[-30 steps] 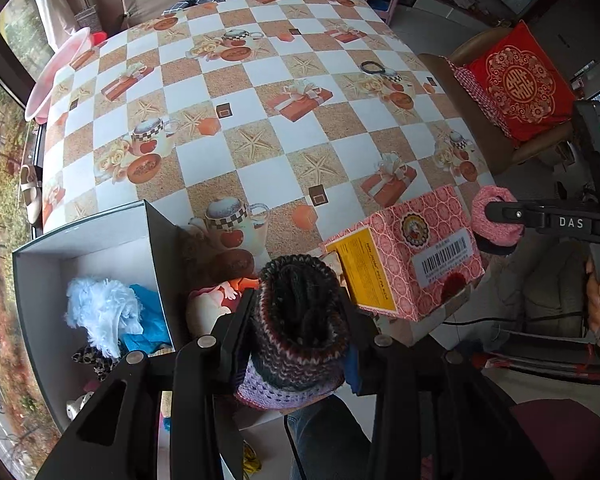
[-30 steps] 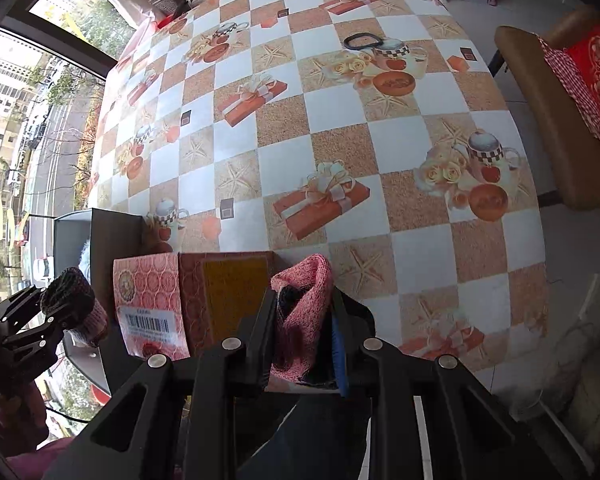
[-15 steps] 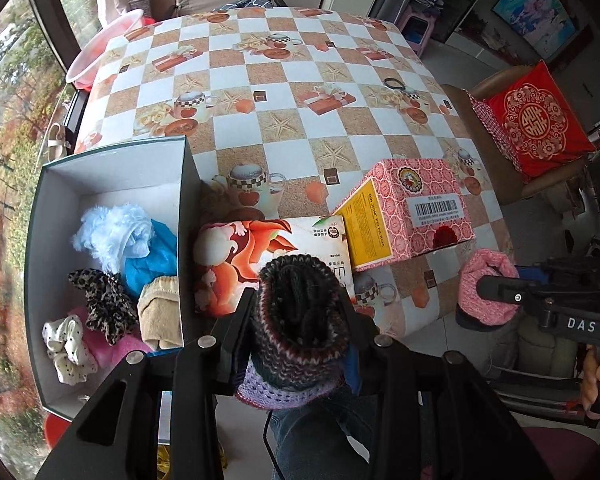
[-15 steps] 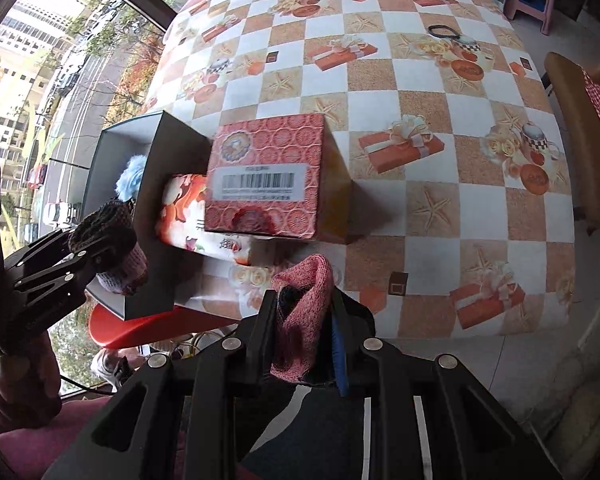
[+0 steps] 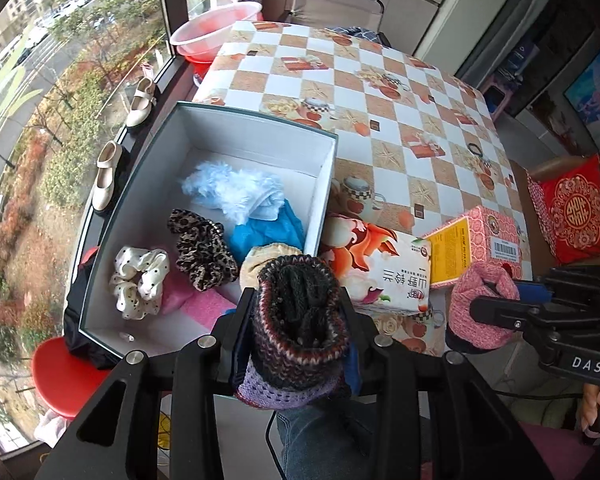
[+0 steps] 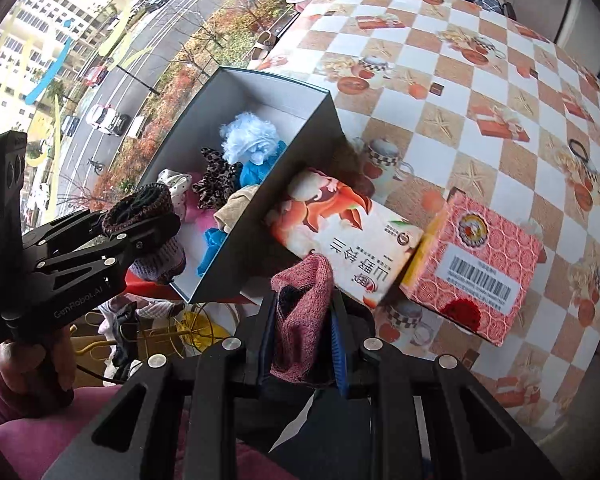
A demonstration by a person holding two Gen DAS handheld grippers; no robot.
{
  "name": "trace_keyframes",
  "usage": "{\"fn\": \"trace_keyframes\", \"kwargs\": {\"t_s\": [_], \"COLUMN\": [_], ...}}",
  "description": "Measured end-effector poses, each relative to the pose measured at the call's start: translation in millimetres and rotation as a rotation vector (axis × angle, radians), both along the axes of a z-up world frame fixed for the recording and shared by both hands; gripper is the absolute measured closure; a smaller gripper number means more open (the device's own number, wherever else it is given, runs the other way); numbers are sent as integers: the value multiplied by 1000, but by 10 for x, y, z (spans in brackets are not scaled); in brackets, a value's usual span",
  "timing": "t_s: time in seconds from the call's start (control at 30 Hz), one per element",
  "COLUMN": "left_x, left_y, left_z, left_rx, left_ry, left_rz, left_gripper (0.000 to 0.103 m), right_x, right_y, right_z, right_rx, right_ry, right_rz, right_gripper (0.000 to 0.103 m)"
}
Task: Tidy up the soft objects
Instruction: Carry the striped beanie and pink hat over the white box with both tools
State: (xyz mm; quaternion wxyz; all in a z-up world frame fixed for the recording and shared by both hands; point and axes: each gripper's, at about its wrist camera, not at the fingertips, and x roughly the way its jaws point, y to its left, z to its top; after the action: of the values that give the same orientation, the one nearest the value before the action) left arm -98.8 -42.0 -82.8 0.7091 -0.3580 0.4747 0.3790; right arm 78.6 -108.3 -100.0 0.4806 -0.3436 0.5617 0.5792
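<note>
My left gripper (image 5: 298, 312) is shut on a dark striped knit sock (image 5: 300, 320), held at the near right corner of the open grey box (image 5: 256, 124); it also shows in the right wrist view (image 6: 140, 220). My right gripper (image 6: 302, 316) is shut on a pink knit sock (image 6: 304, 320), held off the table's near edge; it shows in the left wrist view (image 5: 480, 308). The box (image 6: 260, 92) holds soft things: a white fluffy piece (image 5: 232, 192), blue cloth (image 5: 268, 228), a leopard scrunchie (image 5: 200, 248), a dotted white scrunchie (image 5: 140, 276) and a beige roll (image 5: 260, 260).
An orange-and-white carton (image 5: 380, 264) and a pink patterned box (image 5: 484, 244) lie on the checkered table (image 5: 360, 88) right of the grey box. A black hair tie (image 5: 476, 148) lies farther right. A red stool (image 5: 64, 376) stands below the box.
Both grippers have swung left and pulled back with their socks. The grey box and its contents have come fully into view, with my left gripper now at its near corner.
</note>
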Motion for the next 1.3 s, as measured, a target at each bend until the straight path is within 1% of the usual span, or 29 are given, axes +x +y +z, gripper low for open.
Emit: {"fn": "trace_keyframes", "kwargs": {"t_s": [0.17, 0.33, 0.47, 0.77, 1.3], "left_x": [-193, -276, -301, -315, -321], "left_y": [142, 251, 299, 428, 718], "left_z": [33, 31, 27, -24, -105], "left_rx": [14, 19, 28, 16, -9], "left_ry": [-12, -17, -11, -11, 3], "left_rz": [88, 135, 150, 173, 173], "left_gripper": [62, 62, 62, 62, 62], "right_x": [-214, -386, -482, -619, -660], "right_y": [273, 497, 645, 874, 1236], "right_z": [106, 213, 273, 290, 228], "right_rx": [31, 56, 70, 74, 60], "right_ry": [-16, -38, -49, -59, -51], "right_rz": [89, 160, 198, 256, 270], "right_gripper": [77, 77, 77, 77, 77]}}
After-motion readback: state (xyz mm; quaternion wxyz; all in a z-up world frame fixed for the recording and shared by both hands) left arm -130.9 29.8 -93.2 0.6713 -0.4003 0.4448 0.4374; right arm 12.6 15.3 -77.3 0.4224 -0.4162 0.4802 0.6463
